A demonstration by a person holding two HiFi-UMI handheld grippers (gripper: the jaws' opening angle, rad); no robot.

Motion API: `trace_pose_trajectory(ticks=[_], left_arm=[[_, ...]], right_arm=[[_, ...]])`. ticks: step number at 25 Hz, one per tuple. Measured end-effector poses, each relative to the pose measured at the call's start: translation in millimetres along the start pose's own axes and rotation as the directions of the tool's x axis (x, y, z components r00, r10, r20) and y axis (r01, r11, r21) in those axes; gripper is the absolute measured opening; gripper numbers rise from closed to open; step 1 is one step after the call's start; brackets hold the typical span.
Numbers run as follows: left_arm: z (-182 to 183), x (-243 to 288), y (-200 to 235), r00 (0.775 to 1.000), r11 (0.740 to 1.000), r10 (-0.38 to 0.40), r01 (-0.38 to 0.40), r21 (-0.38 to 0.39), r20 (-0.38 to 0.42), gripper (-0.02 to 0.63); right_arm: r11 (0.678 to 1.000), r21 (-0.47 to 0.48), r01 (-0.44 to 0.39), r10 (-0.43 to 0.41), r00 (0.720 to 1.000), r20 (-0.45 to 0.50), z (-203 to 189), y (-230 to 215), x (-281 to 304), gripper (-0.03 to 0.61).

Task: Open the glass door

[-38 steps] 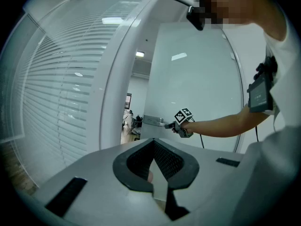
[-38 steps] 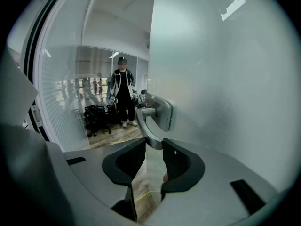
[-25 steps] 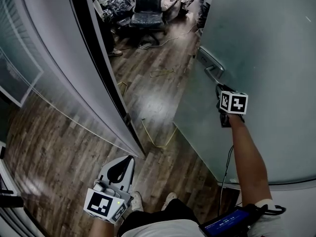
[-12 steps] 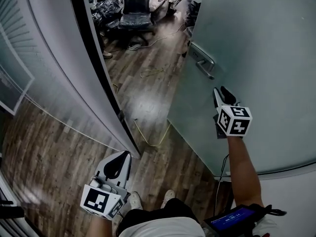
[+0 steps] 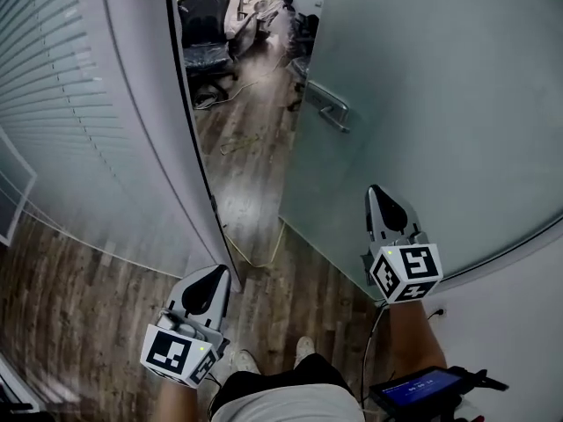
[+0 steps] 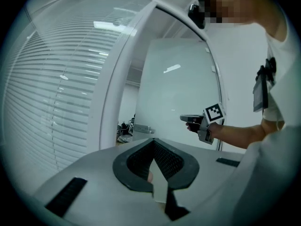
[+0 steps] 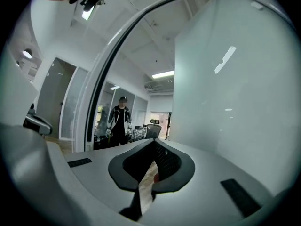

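The glass door (image 5: 422, 104) was a tall frosted pane of pale grey-green, standing upright and swung open from the curved white wall (image 5: 132, 148). A metal lever handle (image 5: 330, 111) sat near its free edge, and wooden floor (image 5: 246, 174) showed through the gap.

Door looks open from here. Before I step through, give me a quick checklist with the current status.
1. Door swung off the frame: ok, bare floor shows in the gap.
2. Right claw clear of the handle: ok, it is shut, empty and well apart from the handle.
3. Left claw free: ok, shut and empty, low beside the frame.
4. Path beyond the doorway: not ok, a loose cable lies on the floor, and the right gripper view shows a person standing inside.
5. Door will hold open by itself: cannot tell, nothing is touching it.
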State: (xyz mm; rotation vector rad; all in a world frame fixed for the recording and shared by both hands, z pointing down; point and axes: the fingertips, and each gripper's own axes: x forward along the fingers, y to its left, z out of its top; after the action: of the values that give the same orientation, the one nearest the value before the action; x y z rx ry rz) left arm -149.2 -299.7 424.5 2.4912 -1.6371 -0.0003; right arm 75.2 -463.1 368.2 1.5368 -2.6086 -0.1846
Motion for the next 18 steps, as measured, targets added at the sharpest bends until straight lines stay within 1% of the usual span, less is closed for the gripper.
trace_pose_trajectory(ticks=[2,3,6,9,11,13,16,18], left_arm=[[-2,-10,-2,0.999,0.999,-0.034,0.034,0.010,0.010,0.000],[-2,-16,-3,0.999,0.999,-0.050,0.050,0.012,0.012,0.000],[4,-32,-7,0.996,0.996,-0.085,0.085,0.013,0.009,0.000],[11,-39,-9,0.995,0.995,-0.101,0.101,0.011,0.013,0.000],[11,-38,-11,0.994,0.994,-0.108,0.108,0.012,0.018,0.000],[10,-35,-14,0.993,0.993,-0.115,0.115,0.015,0.020,0.000],[27,-40,-20,0.993,0.993,-0.118,0.118,0.017,0.025,0.000],[43,-50,-36,0.993,0.994,-0.112,0.112,0.016,0.030,0.000]], right_arm=[[0.999,-0.027,0.041,-0.040,0.999,0.036,-1,15,-32,0.003],[0.998,-0.025,0.060,-0.059,0.997,0.044,-4,22,-48,0.003],[0.996,0.021,0.083,-0.084,0.995,0.049,-5,44,-91,0.003],[0.998,0.024,0.050,-0.051,0.997,0.052,-1,69,-114,0.002],[1.000,0.010,0.019,-0.020,0.999,0.051,-4,81,-120,0.002],[1.000,0.023,-0.001,-0.001,0.998,0.056,-6,88,-123,0.002],[0.999,0.051,-0.016,0.013,0.997,0.070,14,95,-132,0.002],[0.999,0.037,-0.032,0.030,0.997,0.070,31,95,-151,0.002]])
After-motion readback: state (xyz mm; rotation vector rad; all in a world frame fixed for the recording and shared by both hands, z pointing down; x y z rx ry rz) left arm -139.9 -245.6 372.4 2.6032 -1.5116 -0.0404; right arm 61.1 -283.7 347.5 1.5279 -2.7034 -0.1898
